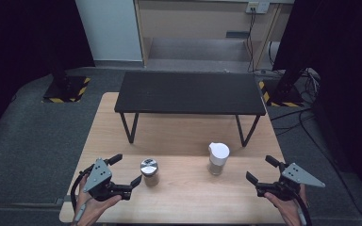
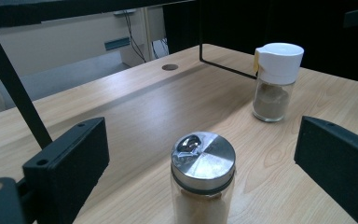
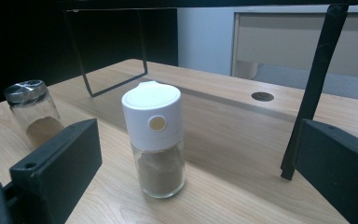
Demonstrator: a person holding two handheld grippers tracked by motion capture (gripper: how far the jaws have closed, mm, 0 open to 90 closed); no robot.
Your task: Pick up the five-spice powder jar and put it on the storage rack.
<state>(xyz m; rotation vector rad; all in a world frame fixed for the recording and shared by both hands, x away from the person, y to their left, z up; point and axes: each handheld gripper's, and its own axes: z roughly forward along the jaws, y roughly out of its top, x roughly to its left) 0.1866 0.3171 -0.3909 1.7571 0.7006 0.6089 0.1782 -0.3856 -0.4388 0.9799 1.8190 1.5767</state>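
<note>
From above, in the high view, the wooden table (image 1: 179, 136) carries a black bench (image 1: 190, 92) along its far edge. Two spice jars stand on the table in front of the bench, well apart from each other. The jar with the metal lid (image 1: 149, 172) is toward the near left corner, and the jar with the white cap (image 1: 218, 158) stands toward the right side. The left gripper (image 1: 126, 170) lies at the near left edge, just beside the metal-lidded jar, with its jaws spread wide and nothing between them. The right gripper (image 1: 262, 169) is at the near right edge, also released, its jaws apart from the white-capped jar.

Along the left gripper view, the jar with the metal lid (image 2: 203, 177) stands upright between the two open jaws, and neither jaw touches it. The white-capped jar (image 2: 273, 81) is farther off.

Along the right gripper view, the white-capped jar (image 3: 154, 140) stands upright between the spread jaws, untouched. The metal-lidded jar (image 3: 32, 112) is at the left.
</note>
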